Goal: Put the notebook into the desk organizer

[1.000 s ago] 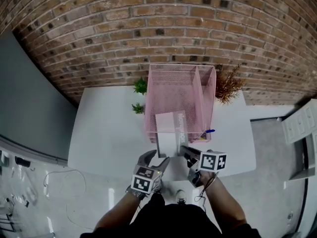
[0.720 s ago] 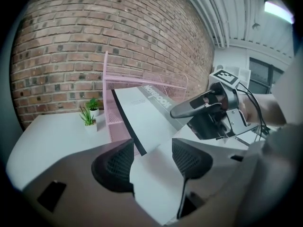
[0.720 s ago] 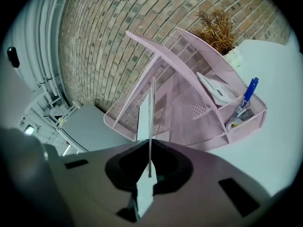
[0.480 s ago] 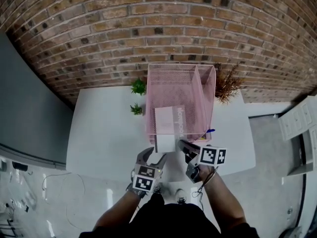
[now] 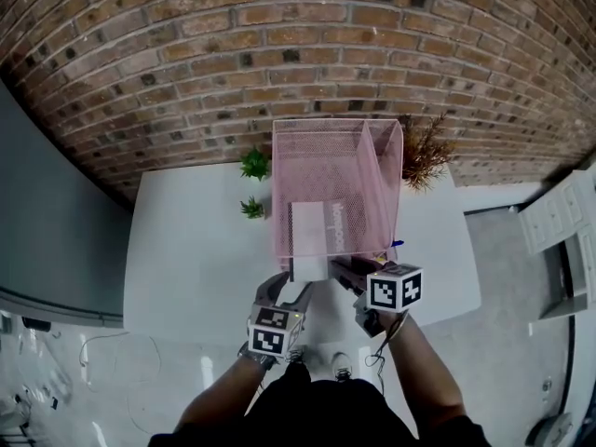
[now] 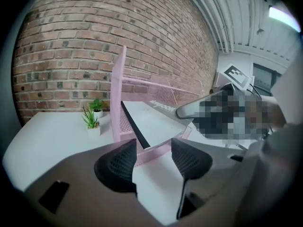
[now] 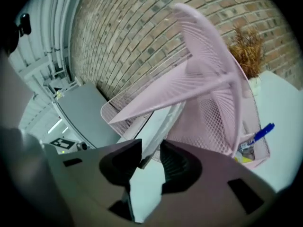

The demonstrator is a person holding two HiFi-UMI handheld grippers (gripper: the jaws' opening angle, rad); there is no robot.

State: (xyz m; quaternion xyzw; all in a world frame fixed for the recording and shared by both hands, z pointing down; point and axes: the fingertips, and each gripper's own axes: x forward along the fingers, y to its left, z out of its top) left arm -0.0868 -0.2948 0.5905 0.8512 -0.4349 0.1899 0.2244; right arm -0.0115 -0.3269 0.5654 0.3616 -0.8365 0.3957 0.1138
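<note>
Since a second ago the notebook (image 5: 317,236) has slid deeper into the pink desk organizer (image 5: 337,138) on the white tabletop (image 5: 196,250) against the brick wall (image 5: 279,54). My left claw (image 5: 291,291) hangs spread and empty; my right claw (image 5: 346,273) has just been opening, the notebook's corner loose between its jaws.

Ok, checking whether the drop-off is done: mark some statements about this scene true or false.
The notebook rests in the pink mesh desk organizer. True.
The left gripper holds the notebook. False: its jaws stand apart, empty.
The right gripper is clamped on the notebook. False: its jaws have just been opening; the notebook's corner shows in the gap, unpressed.
Two small green plants stand left of the organizer. True.
A blue pen lies on the table. False: it stands in the organizer's small side compartment.
</note>
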